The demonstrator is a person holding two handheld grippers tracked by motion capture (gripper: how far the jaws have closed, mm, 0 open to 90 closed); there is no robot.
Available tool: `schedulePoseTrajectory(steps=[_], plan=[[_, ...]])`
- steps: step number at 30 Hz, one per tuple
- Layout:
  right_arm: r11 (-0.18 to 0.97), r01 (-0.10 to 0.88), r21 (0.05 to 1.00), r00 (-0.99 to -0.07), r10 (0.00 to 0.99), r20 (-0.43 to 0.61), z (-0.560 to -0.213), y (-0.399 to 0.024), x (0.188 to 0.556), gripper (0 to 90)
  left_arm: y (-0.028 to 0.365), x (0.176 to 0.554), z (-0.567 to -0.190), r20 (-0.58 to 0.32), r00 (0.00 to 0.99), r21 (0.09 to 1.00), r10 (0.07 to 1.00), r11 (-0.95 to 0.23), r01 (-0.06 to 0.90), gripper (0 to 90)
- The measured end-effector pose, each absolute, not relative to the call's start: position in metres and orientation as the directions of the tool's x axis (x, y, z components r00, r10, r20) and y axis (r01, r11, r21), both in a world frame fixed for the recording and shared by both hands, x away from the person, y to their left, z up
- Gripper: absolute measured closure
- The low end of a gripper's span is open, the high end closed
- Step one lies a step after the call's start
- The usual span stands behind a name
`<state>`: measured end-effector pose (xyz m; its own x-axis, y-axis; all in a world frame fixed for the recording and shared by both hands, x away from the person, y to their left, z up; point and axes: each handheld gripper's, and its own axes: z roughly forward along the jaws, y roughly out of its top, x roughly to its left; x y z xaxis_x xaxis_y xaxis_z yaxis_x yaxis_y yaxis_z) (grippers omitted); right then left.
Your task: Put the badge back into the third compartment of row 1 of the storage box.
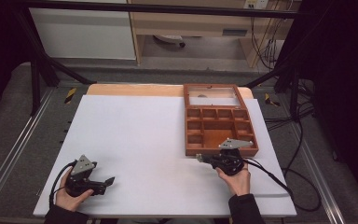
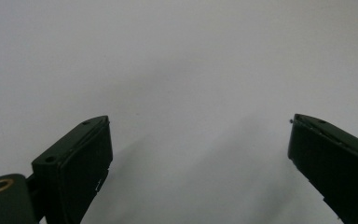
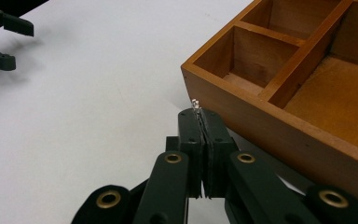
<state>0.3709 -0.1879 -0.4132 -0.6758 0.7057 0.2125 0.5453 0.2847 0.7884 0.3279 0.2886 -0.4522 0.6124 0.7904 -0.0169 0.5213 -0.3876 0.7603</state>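
Nearest, at about 7 o'clock on the white sheet (image 1: 135, 140): left gripper (image 1: 103, 183), jaws wide apart, nothing between them, bare white surface beyond the pads in the left gripper view. Held low in the left hand (image 1: 67, 196), pointing toward 3 o'clock.

Further in, at about 4 o'clock: right gripper (image 1: 199, 158), jaws pressed together, clamped on a tiny pale piece (image 3: 196, 103) that pokes out just past the fingertips (image 3: 209, 119). Too small to tell what kind of piece; whitish, glinting, thin. Tips aimed toward 9 o'clock, just beside the near left corner of the box (image 1: 220, 151), the piece close to the box's outer wall, touching or not cannot be told. Right hand (image 1: 235, 179) behind the gripper, dark sleeve at the near edge.

Beyond, at about 2 o'clock: wooden box, reddish brown, lid swung open at its far side with a glass pane (image 1: 213, 97). Inside, small square compartments along the far row and left side, one large compartment in the middle, all looking bare.

Count: two grippers, two hands, one box, one small piece, one white sheet.
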Motion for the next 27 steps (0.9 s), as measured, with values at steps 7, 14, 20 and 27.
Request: schedulePoseTrajectory(steps=[7, 14, 20, 27], plan=[[0.280, 0.542, 0.793, -0.669, 0.715, 0.205, -0.409, -0.191, 0.370, 88.7, 0.289, 0.328, -0.452, -0.018, 0.611, 0.760, 0.791, -0.386, 0.523, 5.9], [0.278, 0.536, 0.797, -0.662, 0.724, 0.192, -0.404, -0.196, 0.368, 88.7, 0.289, 0.328, -0.452, -0.018, 0.611, 0.760, 0.792, -0.386, 0.522, 5.9], [0.278, 0.528, 0.802, -0.659, 0.729, 0.182, -0.401, -0.199, 0.368, 88.7, 0.288, 0.328, -0.452, -0.017, 0.611, 0.761, 0.792, -0.386, 0.522, 5.9], [0.262, 0.527, 0.809, -0.647, 0.741, 0.182, -0.394, -0.204, 0.368, 88.7, 0.288, 0.328, -0.452, -0.017, 0.609, 0.760, 0.793, -0.385, 0.523, 5.9]])
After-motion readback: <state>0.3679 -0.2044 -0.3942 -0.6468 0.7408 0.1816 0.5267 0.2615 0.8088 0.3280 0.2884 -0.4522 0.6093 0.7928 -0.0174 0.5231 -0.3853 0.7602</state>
